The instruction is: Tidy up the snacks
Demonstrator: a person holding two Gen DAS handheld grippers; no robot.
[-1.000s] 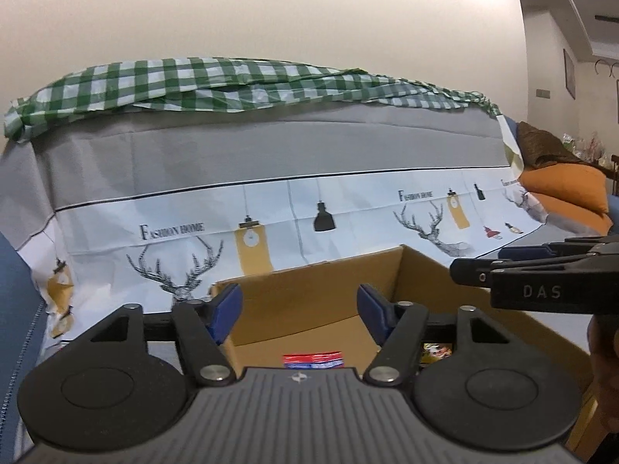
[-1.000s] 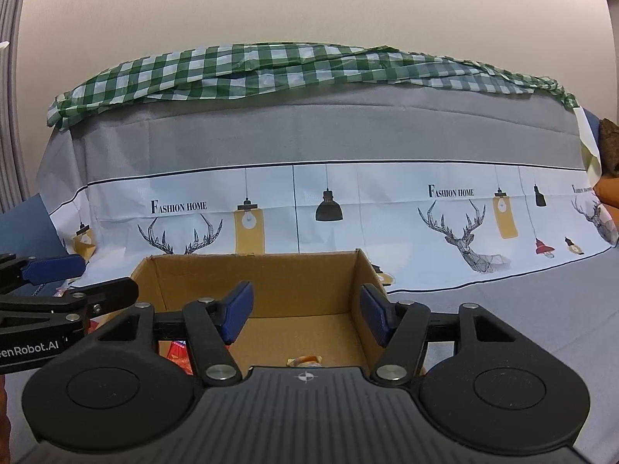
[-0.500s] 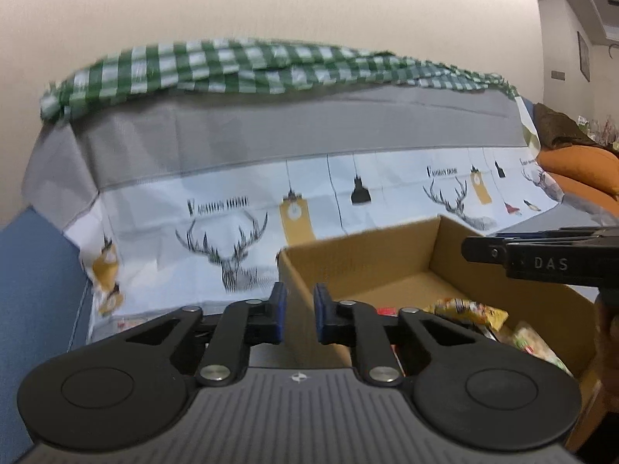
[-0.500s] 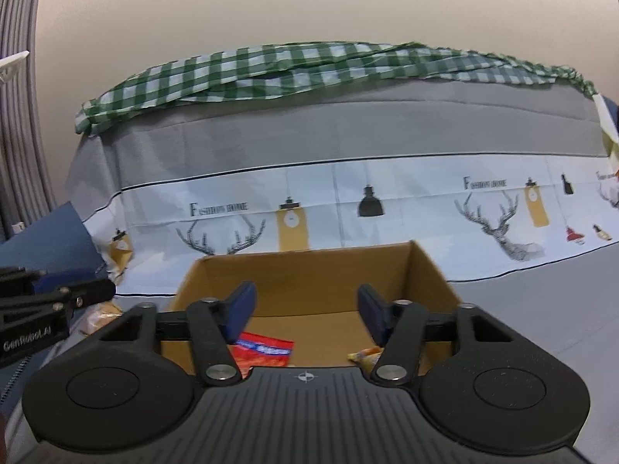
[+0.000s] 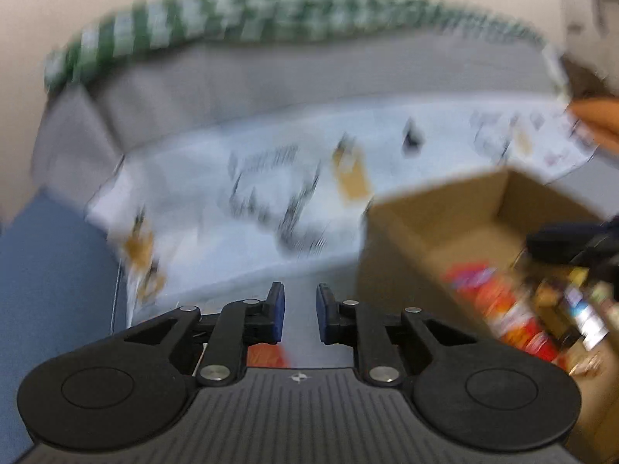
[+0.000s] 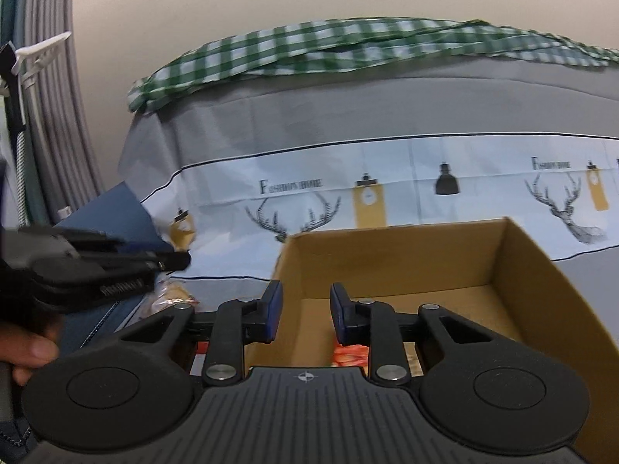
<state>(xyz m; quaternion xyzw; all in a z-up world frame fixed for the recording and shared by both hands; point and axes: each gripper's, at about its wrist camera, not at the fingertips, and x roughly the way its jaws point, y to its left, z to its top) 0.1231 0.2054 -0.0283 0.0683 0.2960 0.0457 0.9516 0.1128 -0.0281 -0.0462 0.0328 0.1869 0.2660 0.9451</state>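
An open cardboard box (image 6: 514, 255) sits on the covered sofa; it also shows at the right of the blurred left wrist view (image 5: 406, 239), holding several colourful snack packets (image 5: 514, 313). My left gripper (image 5: 298, 315) is left of the box over the grey seat, jaws slightly apart and empty, with a red packet (image 5: 267, 355) just below its fingers. My right gripper (image 6: 303, 315) hovers at the box's near left corner, jaws partly open and empty, above an orange-red packet (image 6: 348, 353). The left gripper also appears at the left of the right wrist view (image 6: 96, 266).
A sofa cover with deer and lamp prints (image 6: 387, 193) and a green checked cloth (image 6: 348, 46) lie behind the box. A yellowish snack bag (image 6: 174, 294) lies outside the box on the left. A blue cushion (image 5: 50, 270) is further left.
My left gripper swung left off the box, closed, then reopened slightly. My right gripper also shifted left and its jaws narrowed. The left view is now motion-blurred.
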